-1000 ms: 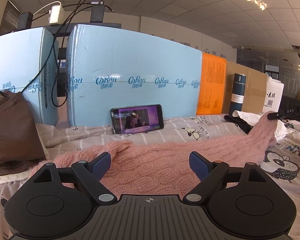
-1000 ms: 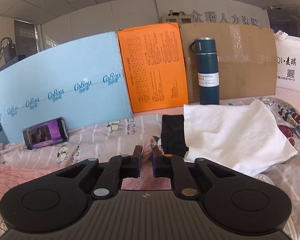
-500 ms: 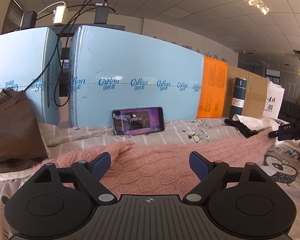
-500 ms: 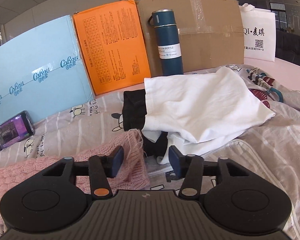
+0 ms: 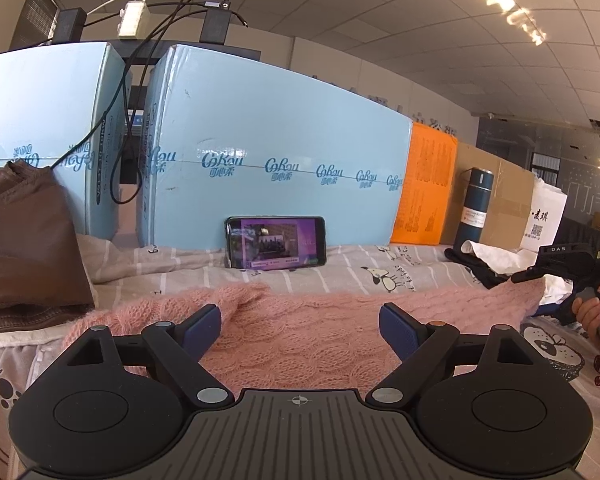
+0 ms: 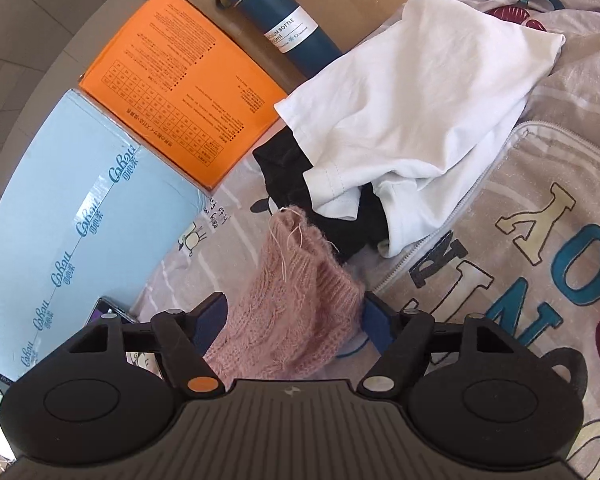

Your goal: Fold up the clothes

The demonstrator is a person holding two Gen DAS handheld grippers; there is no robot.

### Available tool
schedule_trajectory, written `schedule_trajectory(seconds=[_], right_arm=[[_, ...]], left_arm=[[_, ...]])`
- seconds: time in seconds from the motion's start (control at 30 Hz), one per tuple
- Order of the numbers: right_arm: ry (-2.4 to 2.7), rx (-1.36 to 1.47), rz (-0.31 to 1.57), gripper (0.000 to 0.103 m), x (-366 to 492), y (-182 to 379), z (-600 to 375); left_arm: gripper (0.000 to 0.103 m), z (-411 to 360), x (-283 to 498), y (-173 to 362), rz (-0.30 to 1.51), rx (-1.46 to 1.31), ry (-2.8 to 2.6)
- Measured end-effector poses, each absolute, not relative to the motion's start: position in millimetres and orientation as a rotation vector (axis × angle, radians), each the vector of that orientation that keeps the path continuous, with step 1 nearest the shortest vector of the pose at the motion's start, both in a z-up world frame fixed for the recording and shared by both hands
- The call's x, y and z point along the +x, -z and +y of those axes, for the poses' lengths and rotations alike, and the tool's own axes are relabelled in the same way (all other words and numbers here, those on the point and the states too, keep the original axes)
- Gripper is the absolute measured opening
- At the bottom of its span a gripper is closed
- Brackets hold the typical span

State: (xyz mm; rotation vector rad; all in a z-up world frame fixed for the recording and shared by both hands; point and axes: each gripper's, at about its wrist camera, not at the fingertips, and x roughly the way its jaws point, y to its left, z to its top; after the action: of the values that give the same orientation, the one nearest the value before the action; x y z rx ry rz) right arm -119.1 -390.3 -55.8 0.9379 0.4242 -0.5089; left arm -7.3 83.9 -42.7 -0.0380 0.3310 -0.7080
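Left gripper [image 5: 300,322]: jaws wide apart, nothing clamped, pink sweater [image 5: 308,332] spread just ahead. Right gripper [image 6: 294,318]: jaws just been opening, sweater end slack between them, unpressed; white shirt [image 6: 420,92] beyond-right. Risk: closing snags loose yarn, dragging the fold askew

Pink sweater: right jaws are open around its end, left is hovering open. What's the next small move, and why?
Probably draw the right gripper back clear of the pink sweater. Its jaws have just been opening, the knit lies loose between them on the bedsheet, and the left gripper hangs open above it.
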Motion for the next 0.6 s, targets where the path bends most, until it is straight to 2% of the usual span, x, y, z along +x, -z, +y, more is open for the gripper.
schedule_trajectory(seconds=[0.03,0.07,0.1,0.2,0.43,0.6], right_arm=[[0.523,0.926,0.42,0.065,-118,54,-388],[0.52,0.901,0.416,0.04,-118,53,-384],[0.517,0.876,0.413,0.02,-118,51,-380],[0.522,0.852,0.338,0.017,-134,40,-367],[0.581,0.743,0.139,0.016,-188,-17,-344],[0.696,0.644,0.105,0.016,-204,-33,-350]], left_arm=[[0.089,84,-7,43,0.33,-0.04,0.705],[0.089,85,-8,43,0.328,-0.041,0.703],[0.089,85,-8,42,0.326,-0.043,0.702],[0.089,87,-9,42,0.318,-0.055,0.695],[0.089,95,-11,39,0.285,-0.103,0.71],[0.09,91,-16,38,0.267,-0.063,0.689]])
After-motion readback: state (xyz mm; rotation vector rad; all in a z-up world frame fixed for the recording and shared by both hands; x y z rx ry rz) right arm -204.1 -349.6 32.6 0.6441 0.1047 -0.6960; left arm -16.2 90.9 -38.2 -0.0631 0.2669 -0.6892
